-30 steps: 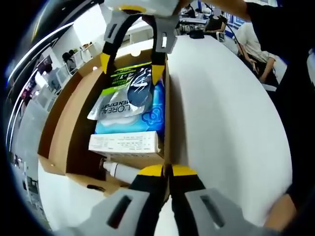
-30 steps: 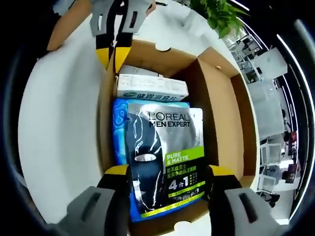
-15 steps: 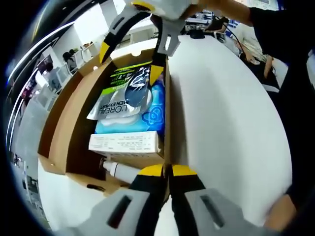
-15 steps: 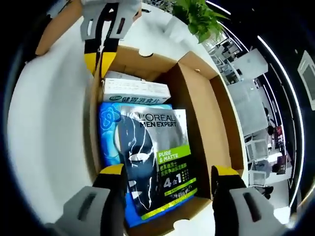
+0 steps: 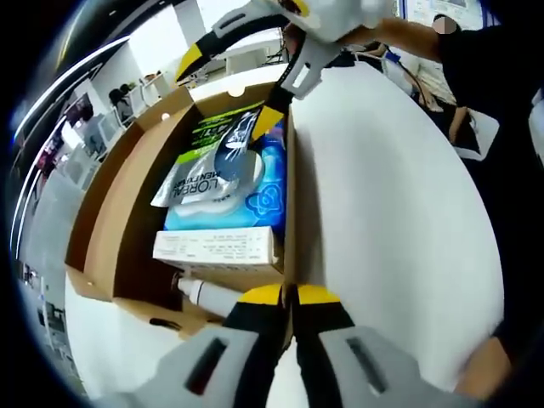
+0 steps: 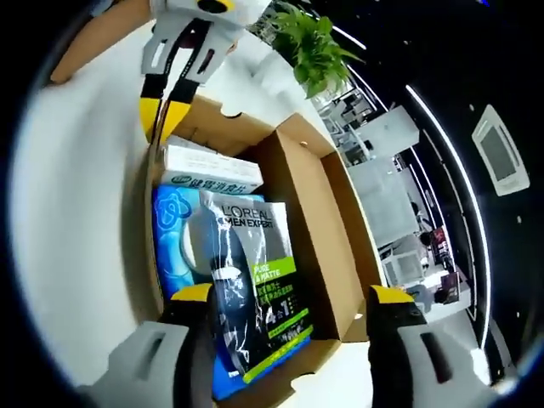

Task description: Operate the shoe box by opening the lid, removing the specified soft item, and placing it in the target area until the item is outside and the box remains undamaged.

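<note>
Lid open, silver sachet (image 6: 255, 293) lying inside the shoe box (image 6: 336, 229) on the counter (image 5: 382, 195), right hand-held gripper (image 6: 289, 297) spread wide over it, left hand-held gripper (image 5: 287, 295) apparently clamped on the box wall, removal pending.

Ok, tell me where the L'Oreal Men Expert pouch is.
The L'Oreal pouch lies on top in the open shoe box, over a blue pack, beside the white carton; the right gripper is open around its near end.

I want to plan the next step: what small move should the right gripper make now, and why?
Probably lower the right gripper and close it on the near end of the silver pouch. Its jaws stand open on either side of the pouch, which lies on top in the open shoe box.
</note>
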